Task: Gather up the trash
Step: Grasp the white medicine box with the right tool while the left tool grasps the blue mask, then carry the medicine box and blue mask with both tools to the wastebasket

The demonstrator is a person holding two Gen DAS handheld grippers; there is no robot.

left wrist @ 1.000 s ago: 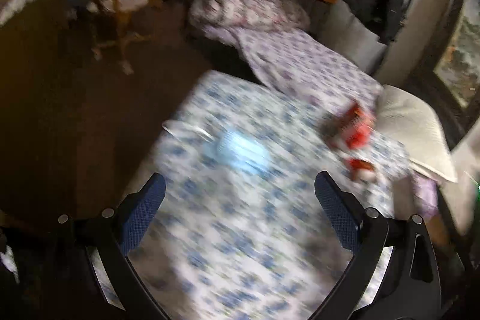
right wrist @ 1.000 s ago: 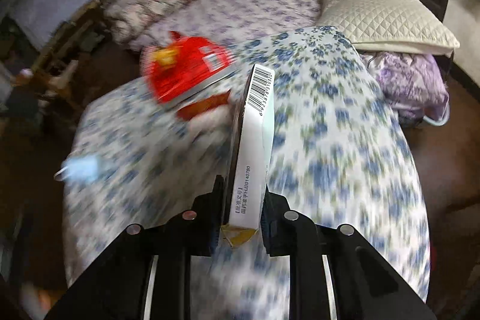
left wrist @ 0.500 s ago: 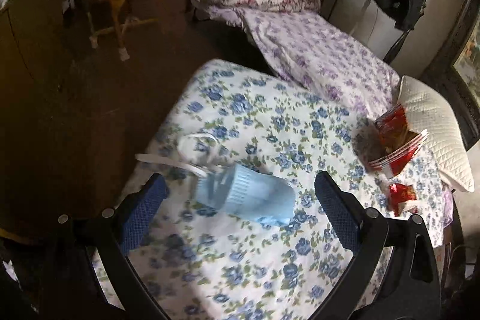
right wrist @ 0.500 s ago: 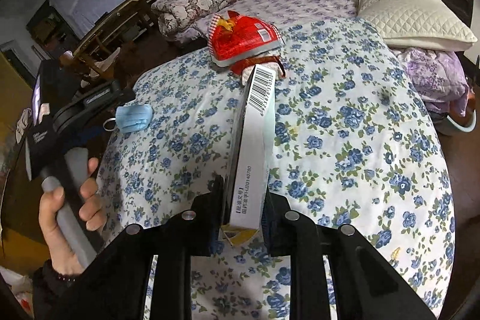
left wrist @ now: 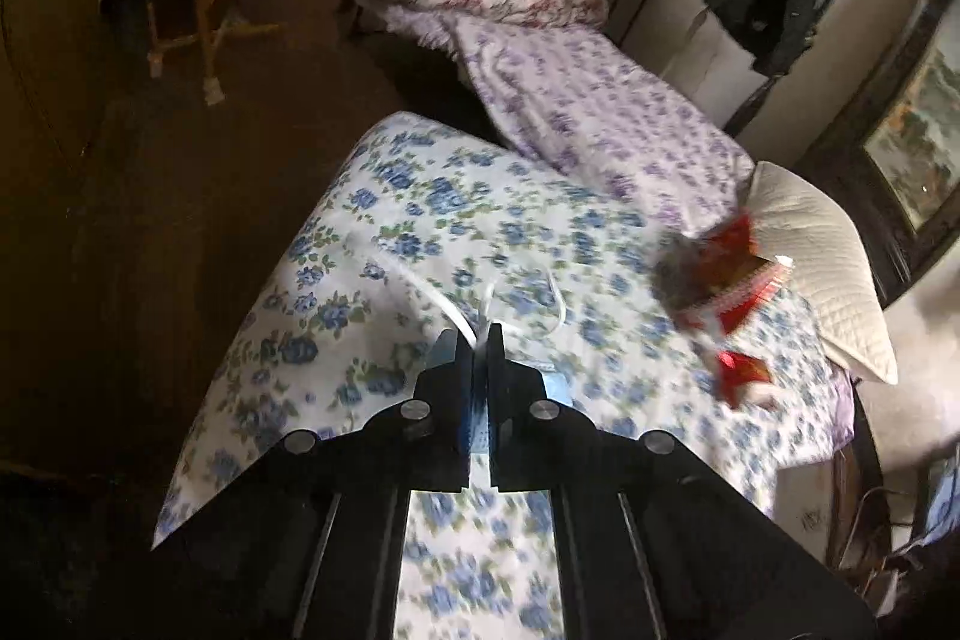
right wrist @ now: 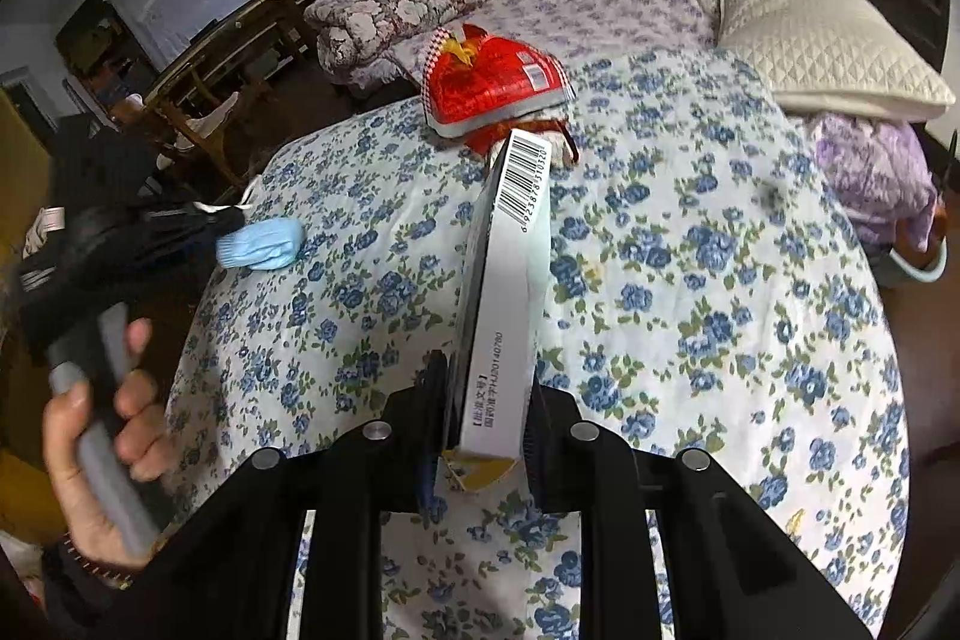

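Now, bed: floral cover carries all the trash.
Red snack bag: near the far edge, uncollected.
Flat box: clamped upright in right gripper, freeing the bed.
Blue face mask: near the left edge, its strap end pinched by left gripper, whose jaws have just been closing, likely to lift it.

Both wrist views down onto bedspread
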